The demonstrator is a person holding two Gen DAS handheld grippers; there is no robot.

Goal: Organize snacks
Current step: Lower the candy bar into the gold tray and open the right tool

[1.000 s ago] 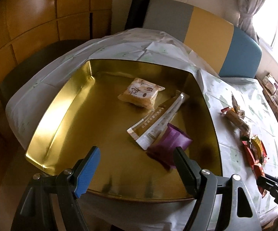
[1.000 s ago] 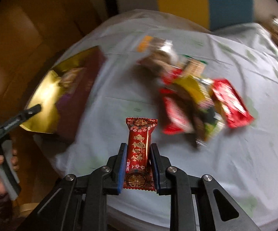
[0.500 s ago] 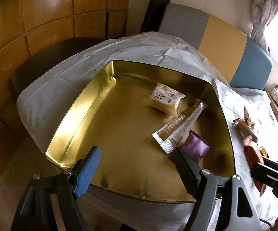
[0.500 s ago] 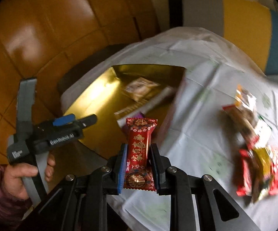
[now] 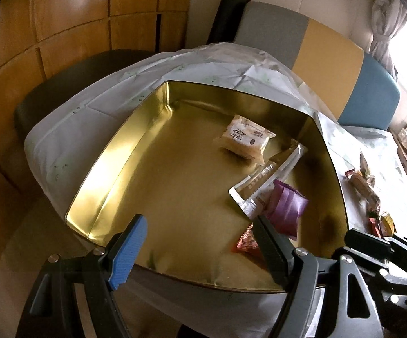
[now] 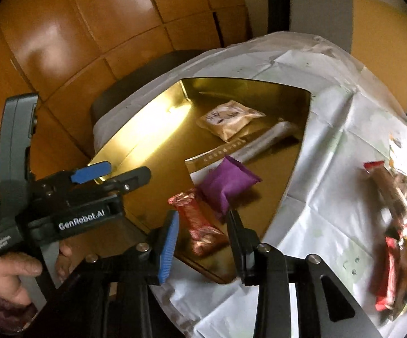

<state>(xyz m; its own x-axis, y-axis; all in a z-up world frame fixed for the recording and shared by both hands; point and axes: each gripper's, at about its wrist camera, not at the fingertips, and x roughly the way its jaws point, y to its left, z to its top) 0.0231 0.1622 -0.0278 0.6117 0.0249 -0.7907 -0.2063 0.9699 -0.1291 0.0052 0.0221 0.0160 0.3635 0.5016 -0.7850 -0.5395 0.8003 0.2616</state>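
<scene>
We see the red snack point(image 6: 200, 226) lying in the gold tin point(image 6: 136, 140), near corner, just beside the purple packet point(image 6: 226, 183). Right gripper point(image 6: 202, 239) jaws wide apart, empty; left gripper point(image 5: 200, 245) likewise. Light, crinkly, slippery wrapper; we'd pinch mid-body.

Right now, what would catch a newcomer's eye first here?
The shiny gold tin dominates the white-covered table, holding a purple packet and a red candy wrapper near its front edge. The right gripper hangs open just above that red wrapper. A bright heap of snacks waits on the cloth at right.
</scene>
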